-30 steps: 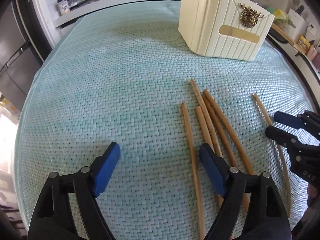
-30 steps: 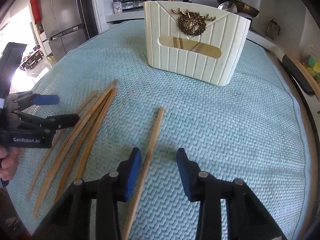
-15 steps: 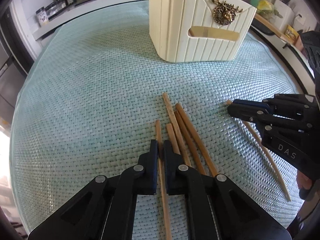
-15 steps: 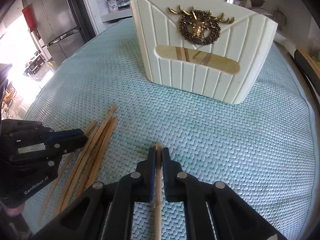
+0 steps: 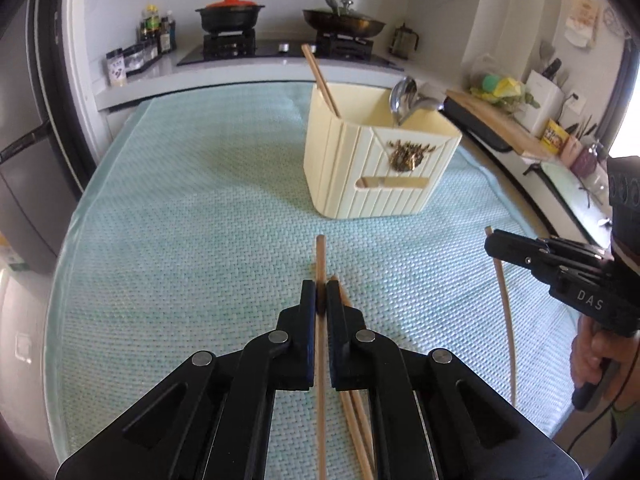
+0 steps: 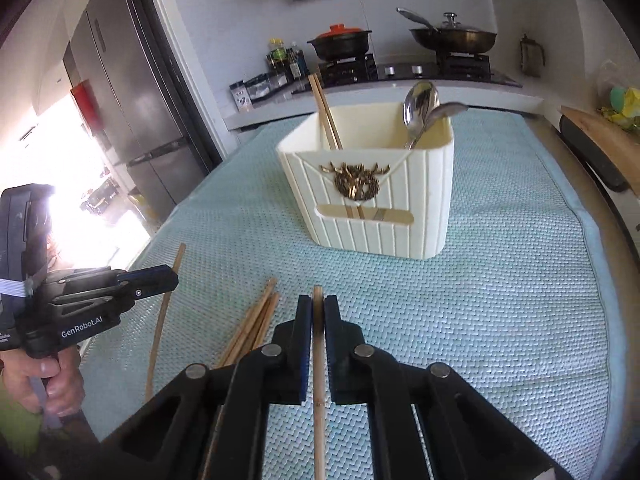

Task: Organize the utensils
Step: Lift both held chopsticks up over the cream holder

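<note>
both hand-held grippers lifted with chopsticks, "DAS", "GenRobot.AI"

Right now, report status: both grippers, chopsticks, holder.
Left gripper shut on one chopstick. Right gripper shut on another chopstick. Loose chopsticks on mat. Path to cream utensil holder clear.

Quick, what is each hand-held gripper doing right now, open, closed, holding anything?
Left hand-held gripper: closed on one wooden chopstick.
Right hand-held gripper: closed on another chopstick.
</note>
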Demonstrator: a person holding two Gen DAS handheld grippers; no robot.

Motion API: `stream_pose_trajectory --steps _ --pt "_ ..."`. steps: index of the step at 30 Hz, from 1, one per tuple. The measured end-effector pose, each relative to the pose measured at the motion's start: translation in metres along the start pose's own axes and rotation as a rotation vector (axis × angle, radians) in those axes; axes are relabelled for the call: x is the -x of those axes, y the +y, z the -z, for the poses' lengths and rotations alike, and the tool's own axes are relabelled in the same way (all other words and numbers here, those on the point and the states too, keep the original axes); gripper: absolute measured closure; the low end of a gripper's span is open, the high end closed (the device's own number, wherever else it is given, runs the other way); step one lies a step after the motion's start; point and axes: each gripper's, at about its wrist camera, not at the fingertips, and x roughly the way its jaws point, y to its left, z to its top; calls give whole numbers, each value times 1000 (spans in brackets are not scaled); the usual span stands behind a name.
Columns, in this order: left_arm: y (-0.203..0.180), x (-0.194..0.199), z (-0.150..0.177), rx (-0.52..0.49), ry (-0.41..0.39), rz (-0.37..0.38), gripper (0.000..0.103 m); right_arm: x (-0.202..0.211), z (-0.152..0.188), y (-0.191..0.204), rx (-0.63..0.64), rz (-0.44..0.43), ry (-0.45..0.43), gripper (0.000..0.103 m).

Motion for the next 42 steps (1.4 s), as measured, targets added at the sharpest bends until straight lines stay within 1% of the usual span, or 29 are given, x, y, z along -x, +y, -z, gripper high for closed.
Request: stream_pose_trajectory --steps 5,7,12,15,22,29,38,42 --pt "2 40 -5 24 -92 33 100 47 -6 4 11 -23 -99 97" --pt "3 50 -8 29 -125 41 100 69 -2 8 20 -30 -137 97" --pt "-2 76 -11 36 -189 59 100 111 4 18 47 -20 -232 97" --pt "-7 85 -11 27 -222 53 100 123 4 23 64 -3 -282 97" --pt "-10 96 -11 39 -253 52 100 146 2 33 94 21 -359 97" --pt "-13 101 -7 37 -261 21 100 157 3 41 111 19 -386 97" --pt "-17 101 -5 27 -256 -17 100 157 7 40 111 21 -370 97" --pt "-18 102 -4 24 -255 -21 100 156 8 39 103 23 -361 97"
